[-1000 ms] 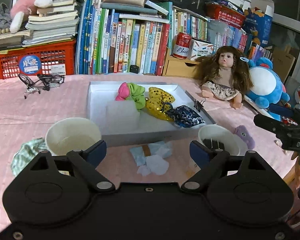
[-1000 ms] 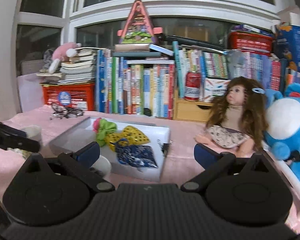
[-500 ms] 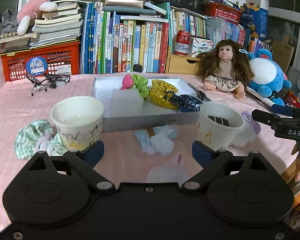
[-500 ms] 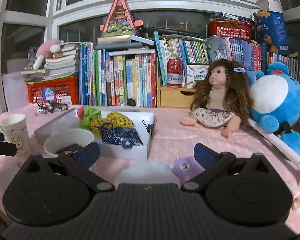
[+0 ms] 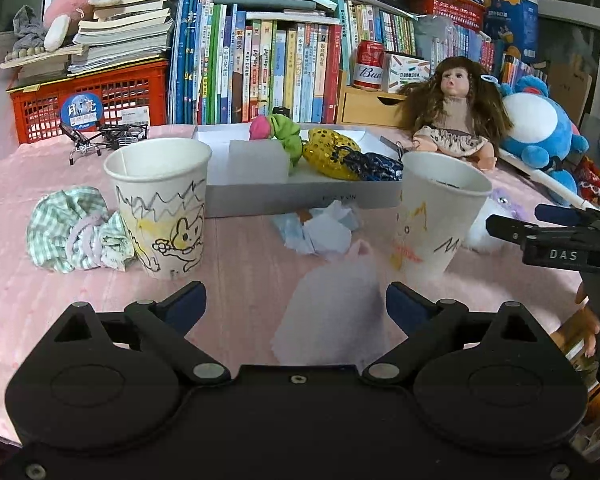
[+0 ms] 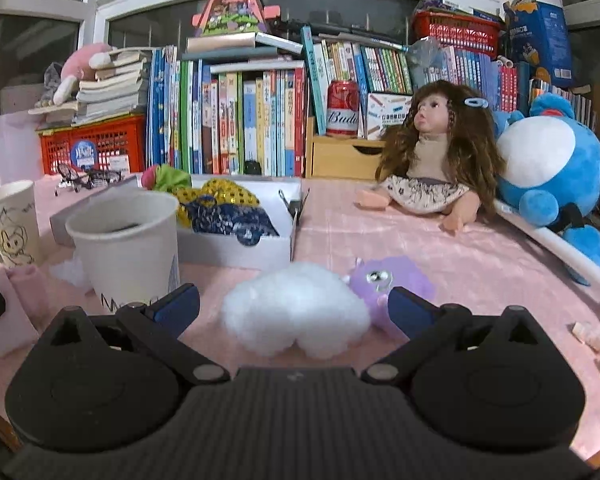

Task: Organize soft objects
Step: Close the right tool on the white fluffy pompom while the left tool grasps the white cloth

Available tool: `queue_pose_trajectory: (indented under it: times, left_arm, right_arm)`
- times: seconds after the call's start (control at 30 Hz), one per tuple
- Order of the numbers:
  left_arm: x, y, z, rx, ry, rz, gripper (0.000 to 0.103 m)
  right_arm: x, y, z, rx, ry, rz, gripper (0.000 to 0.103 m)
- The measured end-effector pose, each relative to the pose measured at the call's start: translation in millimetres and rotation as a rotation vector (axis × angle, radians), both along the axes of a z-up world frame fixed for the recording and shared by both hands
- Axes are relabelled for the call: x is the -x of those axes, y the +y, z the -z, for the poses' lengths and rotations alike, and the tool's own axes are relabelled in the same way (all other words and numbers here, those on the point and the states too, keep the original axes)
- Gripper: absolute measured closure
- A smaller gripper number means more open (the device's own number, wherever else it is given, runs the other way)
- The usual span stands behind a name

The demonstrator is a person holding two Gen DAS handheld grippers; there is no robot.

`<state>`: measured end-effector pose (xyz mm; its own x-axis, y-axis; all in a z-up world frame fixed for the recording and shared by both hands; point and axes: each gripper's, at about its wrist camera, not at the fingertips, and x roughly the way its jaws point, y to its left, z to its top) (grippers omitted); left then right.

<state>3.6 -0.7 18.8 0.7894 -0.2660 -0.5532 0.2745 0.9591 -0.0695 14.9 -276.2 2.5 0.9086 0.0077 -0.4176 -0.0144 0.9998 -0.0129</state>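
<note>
Both wide open, holding nothing: left gripper (image 5: 296, 306) low over pink foam block (image 5: 332, 308); right gripper (image 6: 294, 304) just before white cotton wad (image 6: 296, 316) (purple plush (image 6: 388, 284) touching it).

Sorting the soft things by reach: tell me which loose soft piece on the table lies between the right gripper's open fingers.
The white fluffy puff. It sits centred in the right gripper; the purple plush lies just beside it.

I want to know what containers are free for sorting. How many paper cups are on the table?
2. One paper cup with a rabbit drawing stands at left beside the green checked cloth. The other paper cup stands at right, before the white tray. Others may be hidden.
</note>
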Motion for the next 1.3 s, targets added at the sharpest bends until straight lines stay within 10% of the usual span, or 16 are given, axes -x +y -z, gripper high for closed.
queue_pose_trajectory:
  times: [0.77, 1.3]
  left_arm:
    - [-6, -12, 25, 0.028, 0.061, -0.012, 0.017]
    - [-7, -12, 22, 0.05, 0.056, 0.016, 0.062]
  right_arm:
    - [-26, 2, 15, -0.027, 0.106, 0.032, 0.002]
    - [-31, 10, 16, 0.036, 0.133, 0.019, 0.019]
